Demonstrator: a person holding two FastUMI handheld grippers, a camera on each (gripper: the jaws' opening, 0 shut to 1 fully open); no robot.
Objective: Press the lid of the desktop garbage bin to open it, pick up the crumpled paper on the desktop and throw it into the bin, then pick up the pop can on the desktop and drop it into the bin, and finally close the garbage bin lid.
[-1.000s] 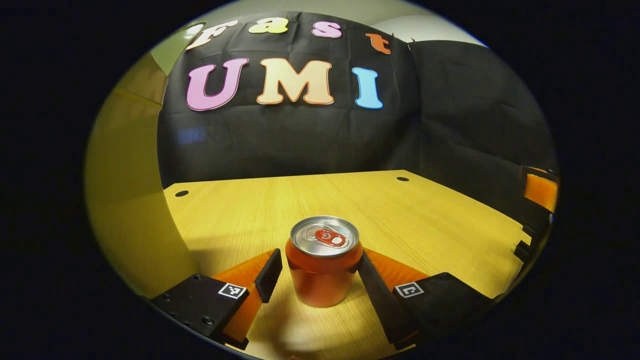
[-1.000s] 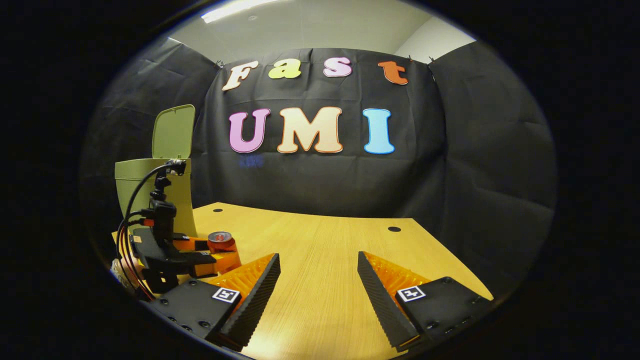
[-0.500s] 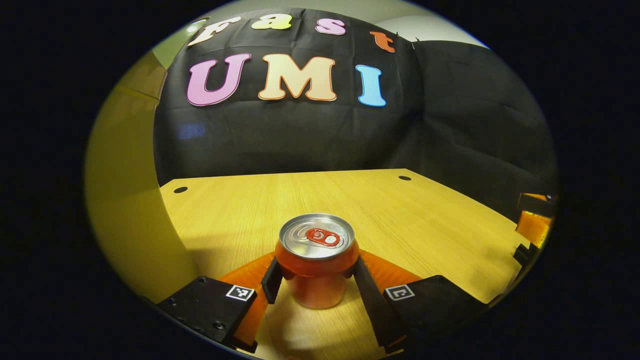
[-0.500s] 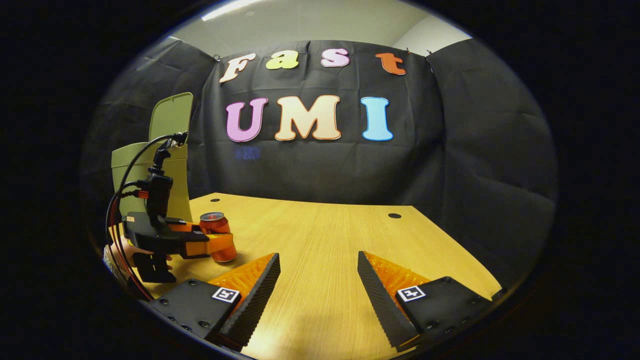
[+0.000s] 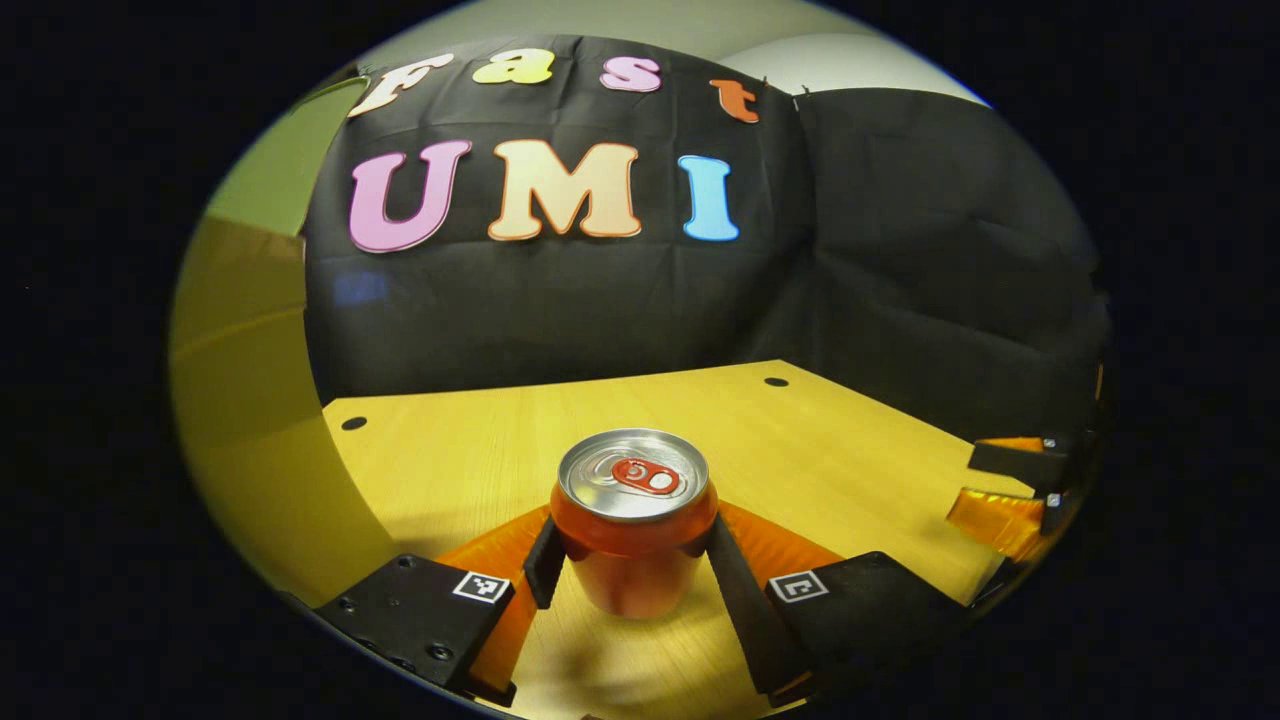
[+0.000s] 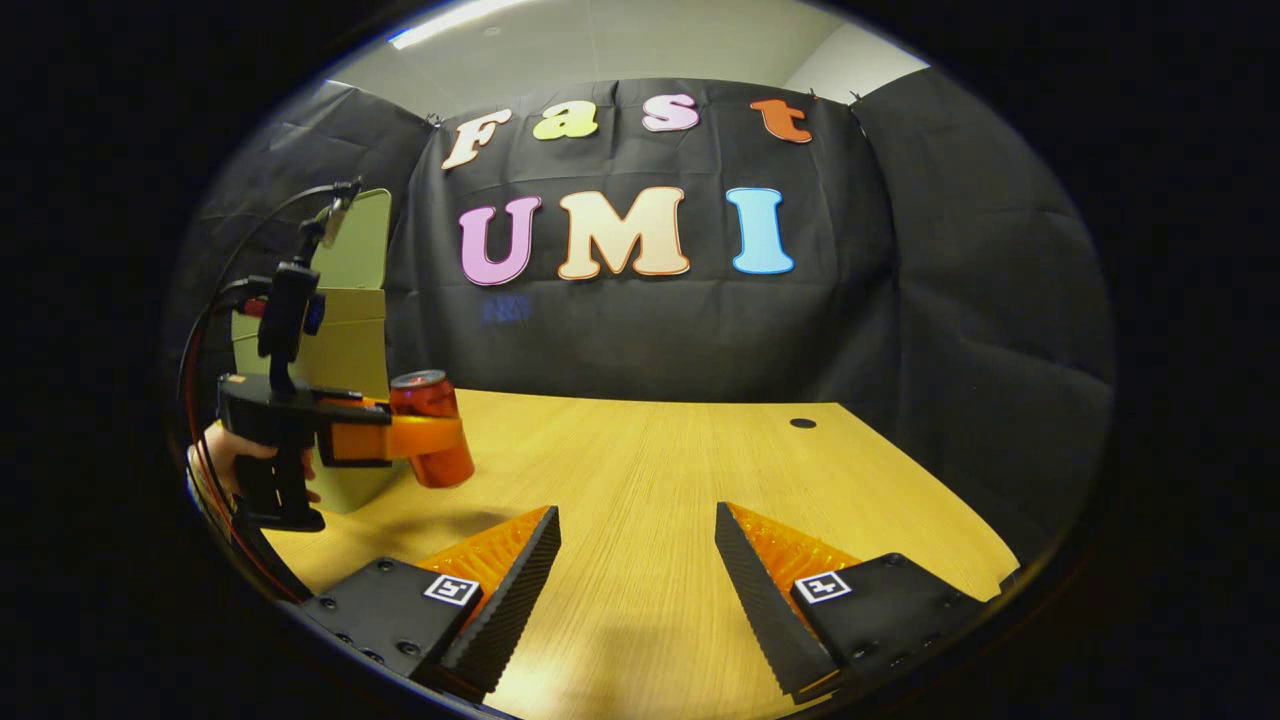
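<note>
Can-drop step: left gripper (image 5: 632, 560) pinches the orange aluminium pop can (image 5: 634, 520) clear of the wooden desktop (image 6: 650, 470), right gripper (image 6: 638, 580) spread idle; next, carry it over the pale-green plastic bin (image 6: 345, 350), lid (image 6: 360, 240) up, and release.
</note>
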